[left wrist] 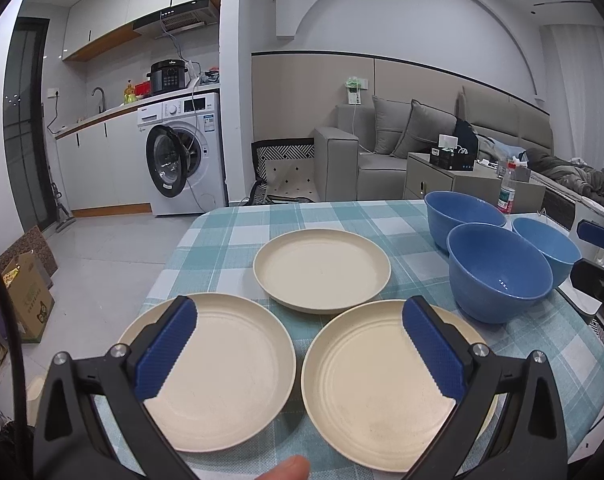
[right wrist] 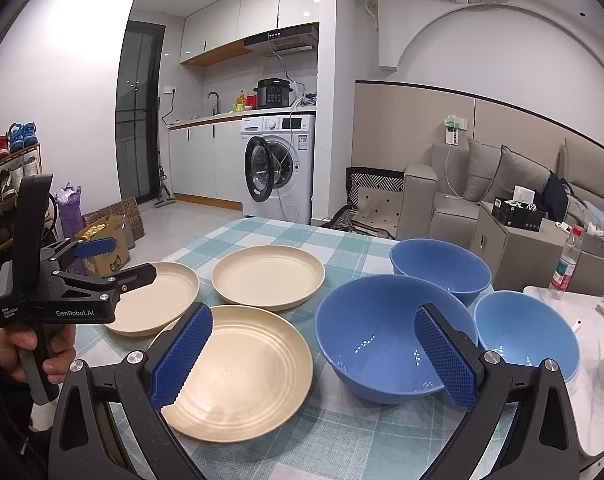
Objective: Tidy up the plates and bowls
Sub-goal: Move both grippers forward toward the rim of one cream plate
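Left tongs over the plates

My left gripper (left wrist: 299, 350) hangs wide open above two cream plates (left wrist: 217, 372), a third plate (left wrist: 322, 270) behind them, three blue bowls (left wrist: 500, 274) off right on the checkered tablecloth (left wrist: 229, 236).

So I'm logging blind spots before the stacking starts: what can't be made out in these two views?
- Left wrist view: near rims of both front plates, hidden behind the left tongs.
- Left wrist view: right tongs, cut off by the frame edge.
- Right wrist view: large bowl's near right side, covered by the right tongs.
- Right wrist view: leftmost plate, partly hidden by the left tongs.
- Bottle label: too small to read.
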The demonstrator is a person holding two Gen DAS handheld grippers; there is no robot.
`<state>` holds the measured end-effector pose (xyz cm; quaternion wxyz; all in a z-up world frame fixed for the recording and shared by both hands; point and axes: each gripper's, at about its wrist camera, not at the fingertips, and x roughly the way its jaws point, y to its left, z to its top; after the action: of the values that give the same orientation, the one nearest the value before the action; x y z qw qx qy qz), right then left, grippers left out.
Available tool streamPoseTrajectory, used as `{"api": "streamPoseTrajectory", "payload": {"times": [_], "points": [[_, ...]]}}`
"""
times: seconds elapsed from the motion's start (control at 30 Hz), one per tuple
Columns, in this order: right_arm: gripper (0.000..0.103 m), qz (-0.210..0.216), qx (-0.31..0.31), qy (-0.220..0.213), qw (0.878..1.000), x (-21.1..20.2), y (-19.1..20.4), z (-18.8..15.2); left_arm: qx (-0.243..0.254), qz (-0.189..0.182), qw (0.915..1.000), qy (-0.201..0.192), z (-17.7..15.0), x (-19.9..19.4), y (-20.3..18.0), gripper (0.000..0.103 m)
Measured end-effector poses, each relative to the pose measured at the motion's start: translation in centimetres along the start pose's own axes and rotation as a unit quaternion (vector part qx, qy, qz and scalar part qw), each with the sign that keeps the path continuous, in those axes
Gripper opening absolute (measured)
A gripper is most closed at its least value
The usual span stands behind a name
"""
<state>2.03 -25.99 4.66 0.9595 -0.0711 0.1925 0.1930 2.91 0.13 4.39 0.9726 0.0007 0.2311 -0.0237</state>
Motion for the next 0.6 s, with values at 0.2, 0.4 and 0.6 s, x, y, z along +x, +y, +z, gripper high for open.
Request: {"api": "streamPoseTrajectory", "payload": {"times": [0.2,0.4,0.6], "points": [[0.103,0.003,0.005,0.004,1.0,0.5,-0.3,1.7,0.002,-0.008,0.9999,0.009,1.3,0.3,-0.2,0.103],[0.103,0.004,-0.001,0.008,1.0,0.7,-0.9,3.7,0.009,-0.005,0.9999,0.011,2.2,0.3,-0.1,0.103],[0.103,0.003,-0.031,0.023,0.999,1.1,-1.0,5.1,0.015,-0.001,0.9998,0.011,2.6,0.3,0.1,0.103]]}}
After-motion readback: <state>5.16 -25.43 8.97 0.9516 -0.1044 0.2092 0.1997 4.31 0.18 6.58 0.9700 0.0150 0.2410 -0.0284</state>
